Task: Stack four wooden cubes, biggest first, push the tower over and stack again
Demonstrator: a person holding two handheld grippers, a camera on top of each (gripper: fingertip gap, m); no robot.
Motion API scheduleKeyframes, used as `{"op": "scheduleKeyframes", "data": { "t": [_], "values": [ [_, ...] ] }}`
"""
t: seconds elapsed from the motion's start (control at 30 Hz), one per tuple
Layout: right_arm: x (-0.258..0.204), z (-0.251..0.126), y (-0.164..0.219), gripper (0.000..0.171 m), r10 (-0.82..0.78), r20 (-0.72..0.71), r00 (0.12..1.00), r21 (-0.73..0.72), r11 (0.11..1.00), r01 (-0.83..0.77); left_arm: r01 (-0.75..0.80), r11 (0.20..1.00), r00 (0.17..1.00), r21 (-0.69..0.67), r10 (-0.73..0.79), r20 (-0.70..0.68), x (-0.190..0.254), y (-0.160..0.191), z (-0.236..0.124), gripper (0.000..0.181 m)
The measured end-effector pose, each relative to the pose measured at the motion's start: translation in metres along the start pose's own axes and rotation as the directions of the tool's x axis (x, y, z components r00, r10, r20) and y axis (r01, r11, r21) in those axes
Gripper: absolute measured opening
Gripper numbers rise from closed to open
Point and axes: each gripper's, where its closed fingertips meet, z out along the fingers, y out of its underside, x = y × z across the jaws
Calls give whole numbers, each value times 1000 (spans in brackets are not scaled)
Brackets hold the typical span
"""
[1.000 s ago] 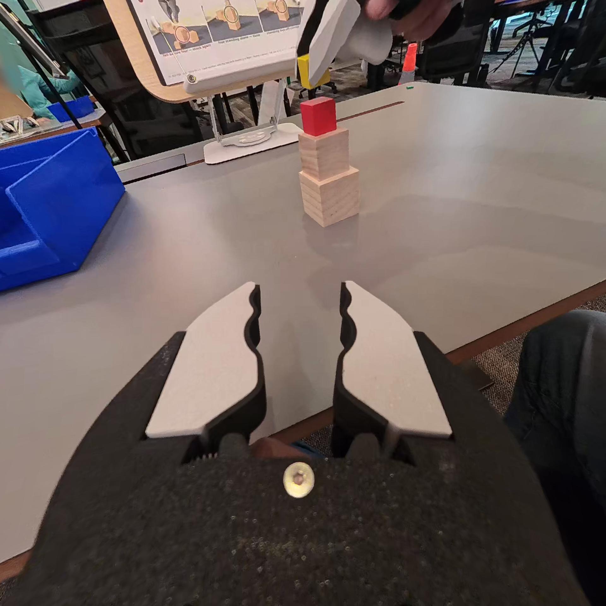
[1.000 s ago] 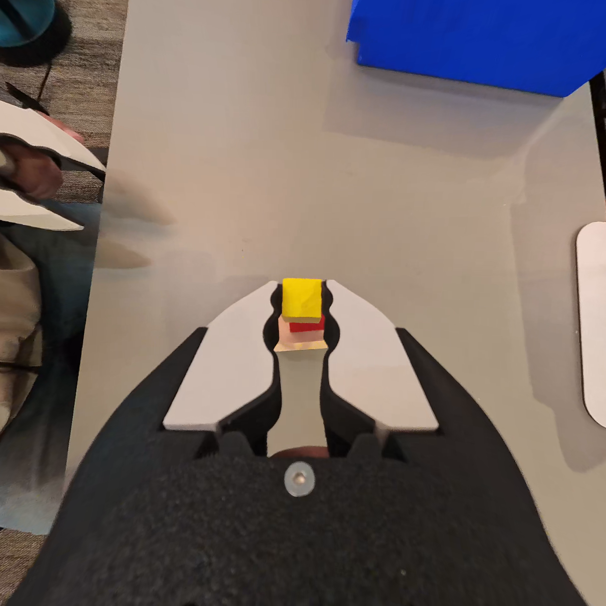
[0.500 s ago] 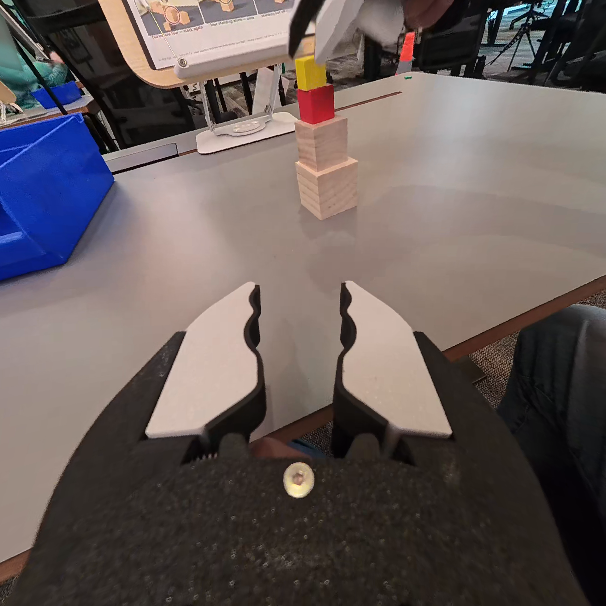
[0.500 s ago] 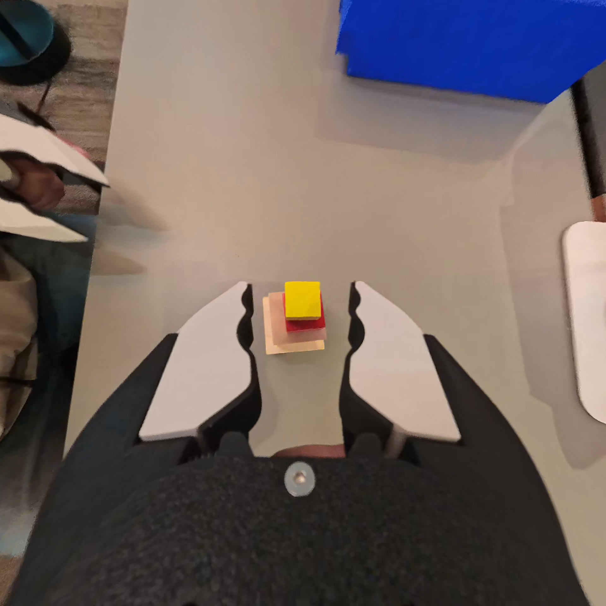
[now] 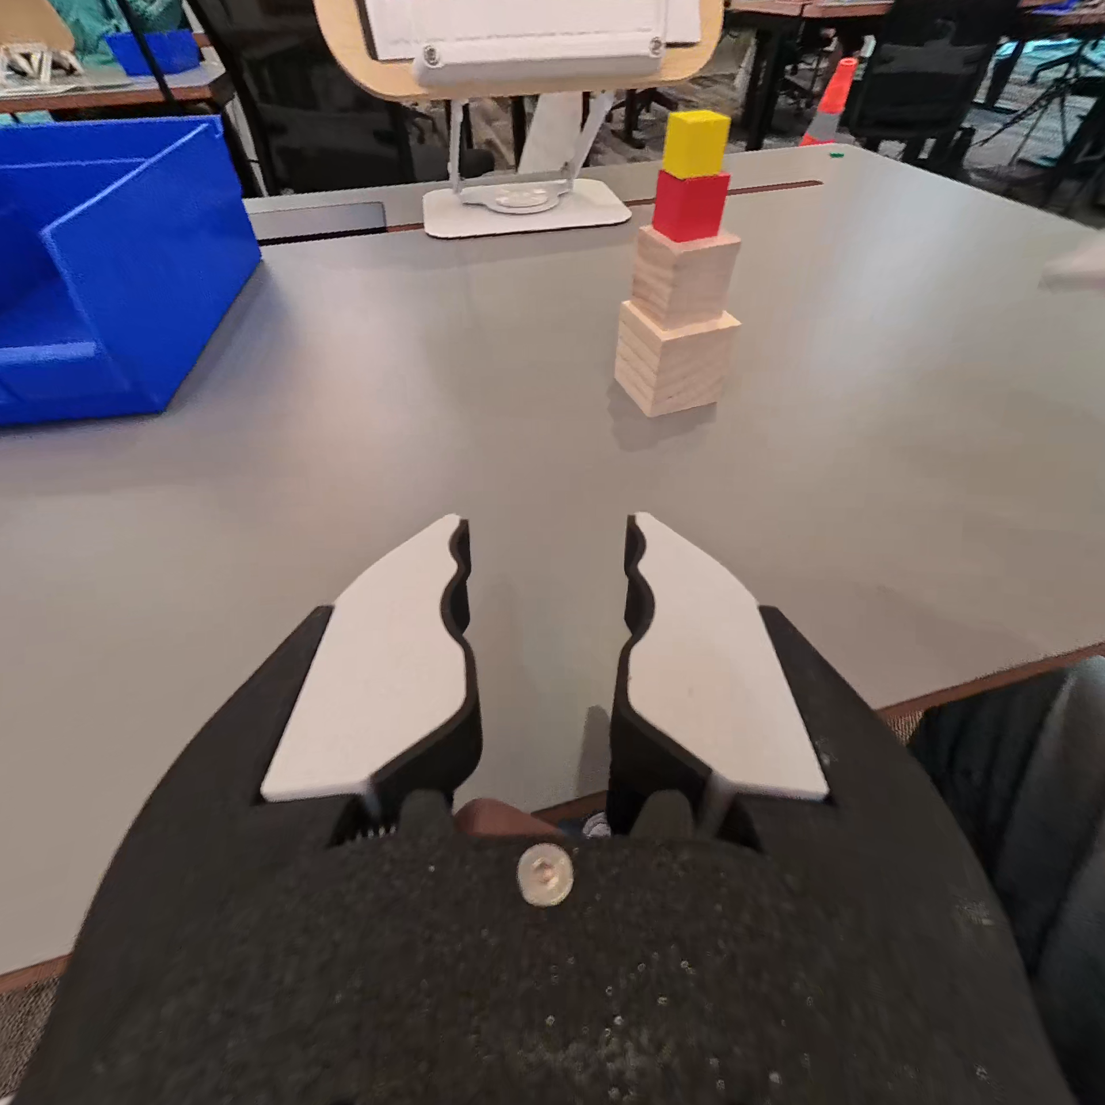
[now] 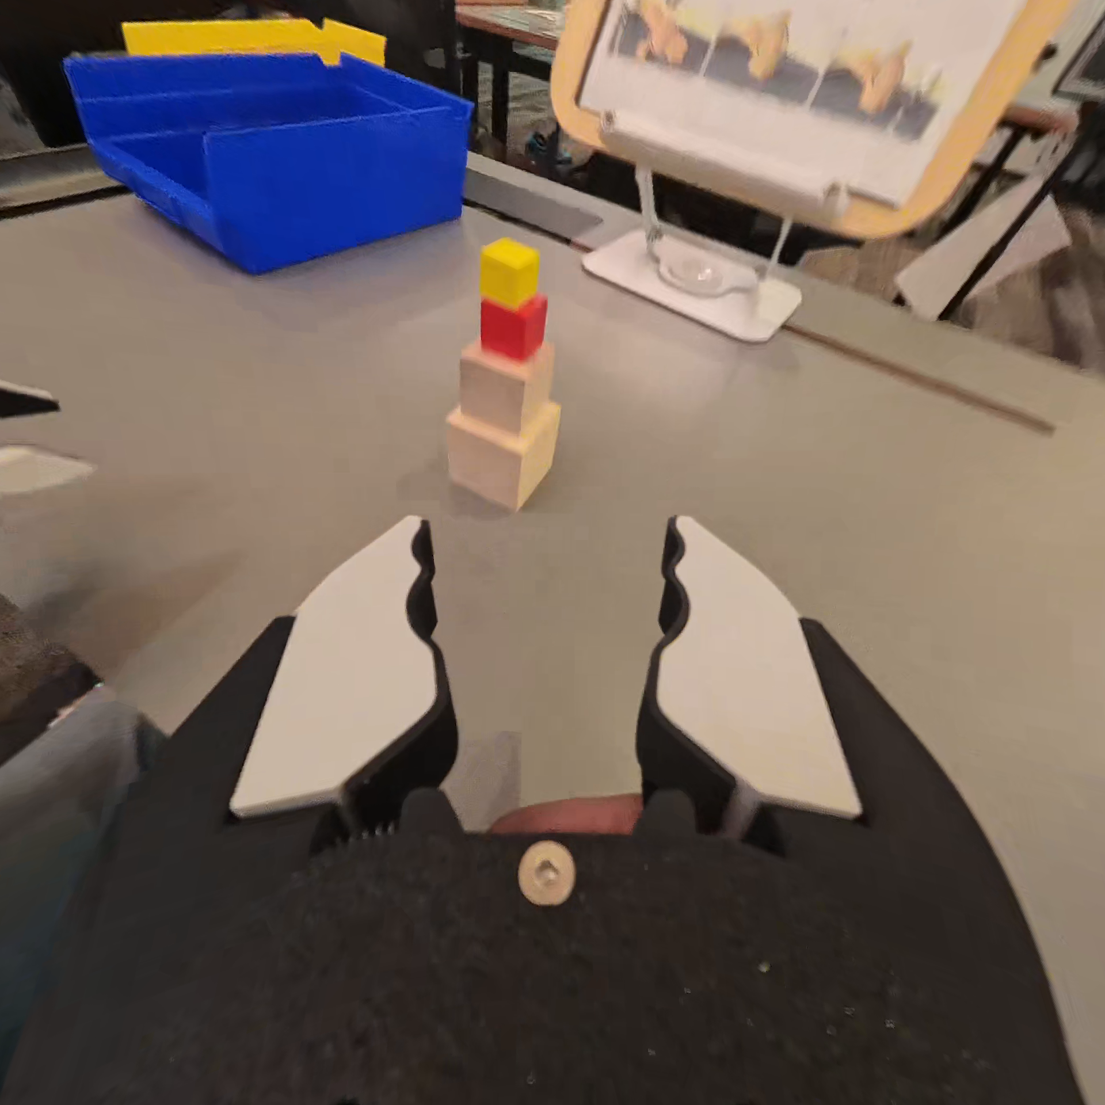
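Note:
A tower of four cubes stands on the grey table: a big plain wooden cube at the bottom, a smaller plain wooden cube, a red cube and a small yellow cube on top. The tower also shows in the right wrist view, from the yellow cube down to the big cube. My left gripper is open and empty, well short of the tower. My right gripper is open and empty, just in front of the tower's base.
A blue bin stands at the left of the table, also in the right wrist view. A clipboard stand with a picture sheet stands behind the tower. The table's front edge and a person's dark trousers are at the right.
My right gripper let go of the yellow cube on top of the red one, opened, and drew back and down from above the tower to table level. My left gripper shifted slightly.

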Motion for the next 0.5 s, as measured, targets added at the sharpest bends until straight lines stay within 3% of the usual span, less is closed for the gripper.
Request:
{"op": "scheduleKeyframes", "data": {
  "t": [0.17, 0.5],
  "values": [
    [1, -17, 37, 76, 51, -74, 996, -21, 998, -53, 24, 1000, 999, -9, -24, 35, -2, -5, 5, 51],
    [0, -18, 47, 79, 102, -69, 992, -48, 993, -105, 37, 999, 998, -14, -36, 47, 2, -5, 10, 52]
  ]
}}
